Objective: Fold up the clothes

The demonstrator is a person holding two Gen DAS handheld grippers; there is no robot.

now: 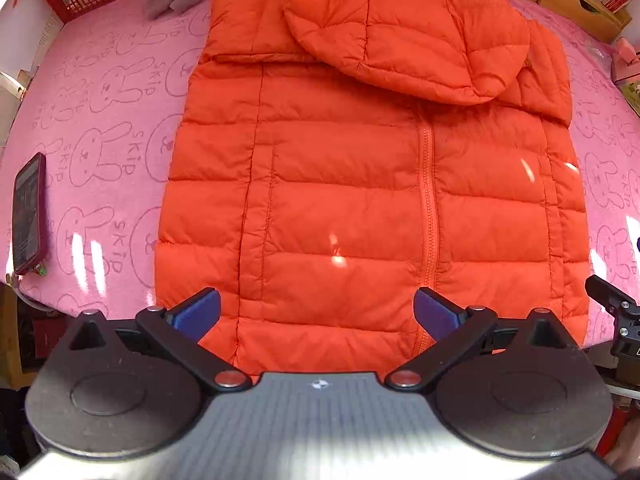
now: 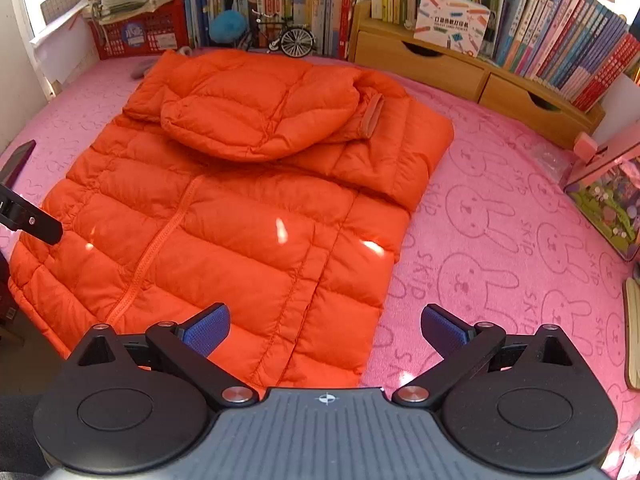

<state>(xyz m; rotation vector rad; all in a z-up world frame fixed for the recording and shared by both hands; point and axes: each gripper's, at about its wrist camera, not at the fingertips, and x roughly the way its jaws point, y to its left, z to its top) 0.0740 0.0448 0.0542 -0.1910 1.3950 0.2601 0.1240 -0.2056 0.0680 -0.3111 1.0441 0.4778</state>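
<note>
Orange quilted puffer jacket (image 1: 360, 184) lying flat on a pink rabbit-print cloth (image 1: 104, 128), both grippers held empty at its near hem.

Its long axis runs near to far: hem near, hood (image 1: 404, 36) folded down over the chest at the far end, zipper up. The left gripper (image 1: 317, 316) hangs over the hem, jaws spread; the right gripper (image 2: 326, 330) sits at the jacket's near right corner, jaws spread. A dark phone in a red case (image 1: 29, 214) lies at the far left.
</note>
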